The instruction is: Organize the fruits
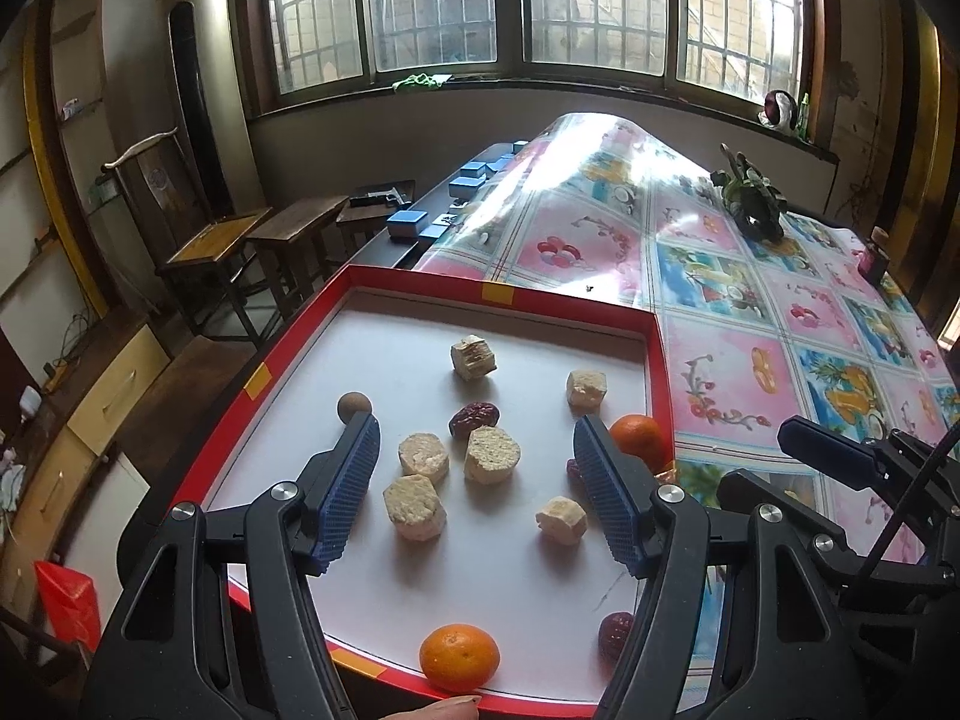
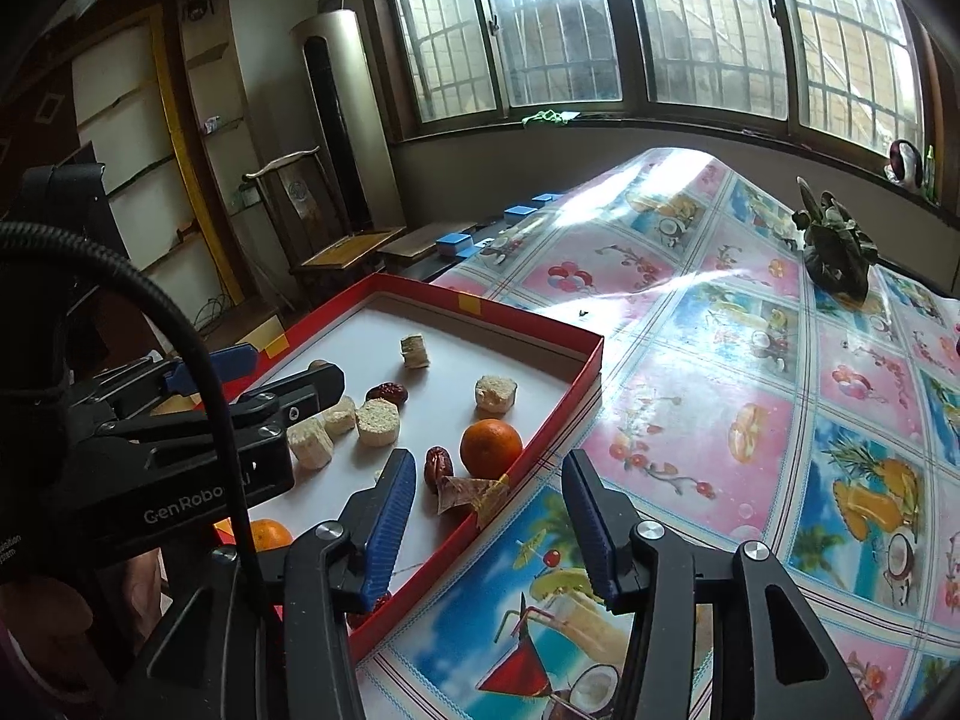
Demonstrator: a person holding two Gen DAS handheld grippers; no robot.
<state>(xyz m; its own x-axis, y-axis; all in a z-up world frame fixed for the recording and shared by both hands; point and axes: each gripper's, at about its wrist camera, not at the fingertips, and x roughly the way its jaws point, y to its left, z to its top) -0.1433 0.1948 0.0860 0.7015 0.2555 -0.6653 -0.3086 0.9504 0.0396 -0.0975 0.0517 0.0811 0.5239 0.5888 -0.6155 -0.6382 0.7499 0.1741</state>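
Fruit lies loose inside a red tray (image 1: 654, 360) with a white floor, and every place here is given from this tray. At its near rim sits one orange (image 1: 459, 657), with a red date (image 1: 615, 633) just beside it. The left gripper (image 1: 477, 492) hangs above the tray's middle with its jaws apart and nothing between them; under it lie several pale dried chunks (image 1: 415, 507) and another date (image 1: 474, 419). At the right wall a second orange (image 2: 490, 447) rests, touching no chunk. The right gripper (image 2: 489, 516) stands over the tray's right rim, jaws also apart and empty. Beyond the tray spreads a flowered tablecloth (image 2: 750, 396), and far on it stands a dark plant ornament (image 2: 837, 252).
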